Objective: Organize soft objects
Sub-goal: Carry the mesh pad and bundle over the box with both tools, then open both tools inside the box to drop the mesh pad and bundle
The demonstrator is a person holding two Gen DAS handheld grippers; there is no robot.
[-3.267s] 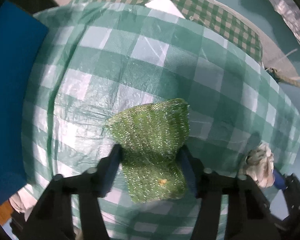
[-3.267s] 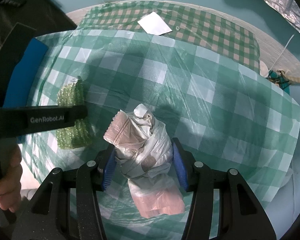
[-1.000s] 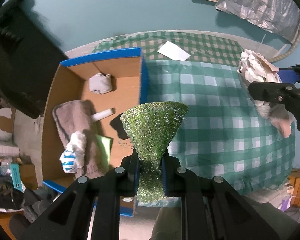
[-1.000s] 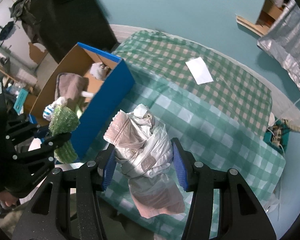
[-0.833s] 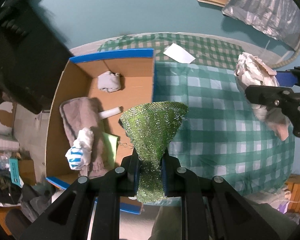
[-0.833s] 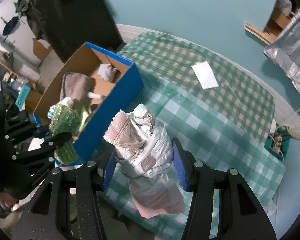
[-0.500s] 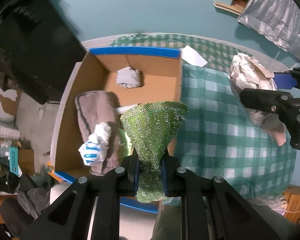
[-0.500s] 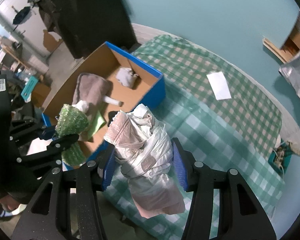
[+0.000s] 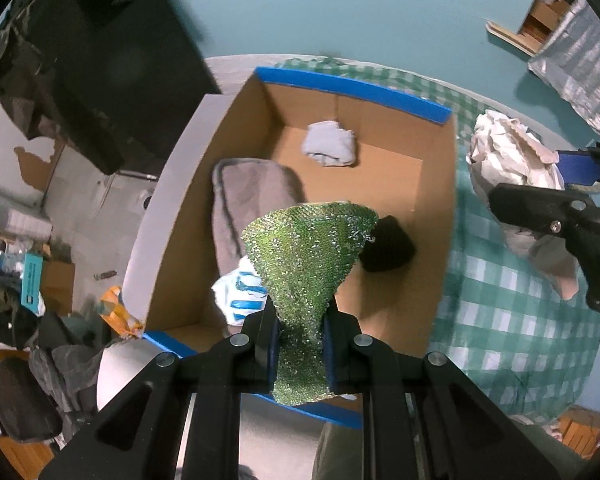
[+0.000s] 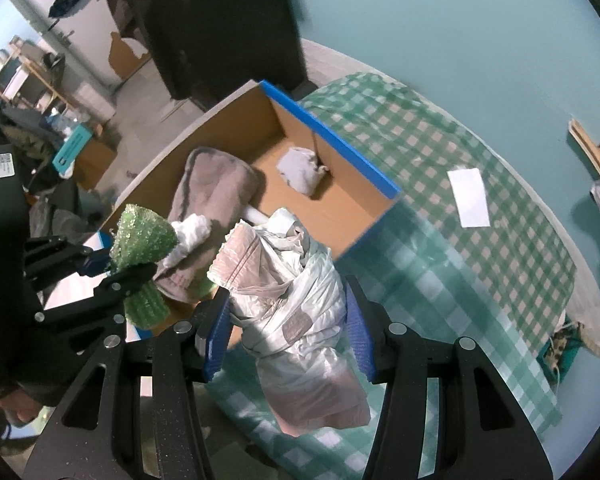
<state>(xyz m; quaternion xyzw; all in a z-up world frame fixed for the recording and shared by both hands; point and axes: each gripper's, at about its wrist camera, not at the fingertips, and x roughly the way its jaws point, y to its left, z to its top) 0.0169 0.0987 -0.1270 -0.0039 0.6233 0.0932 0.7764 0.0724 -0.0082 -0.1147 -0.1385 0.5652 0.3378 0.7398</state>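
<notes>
Both wrist views look steeply down from above, sharing the open cardboard box.

Teal wall; dark cabinet against it; pale tiled floor strewn with clutter; metal shelving at far left; green checked cloth over the table; silver foil sheet at right.

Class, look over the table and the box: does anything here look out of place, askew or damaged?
One thing: a white paper slip lies alone on the checked cloth, away from the box holding the soft things. Otherwise nothing is spilled or torn. The green scrubber and the plastic bundle hang gripped, not dropped.
</notes>
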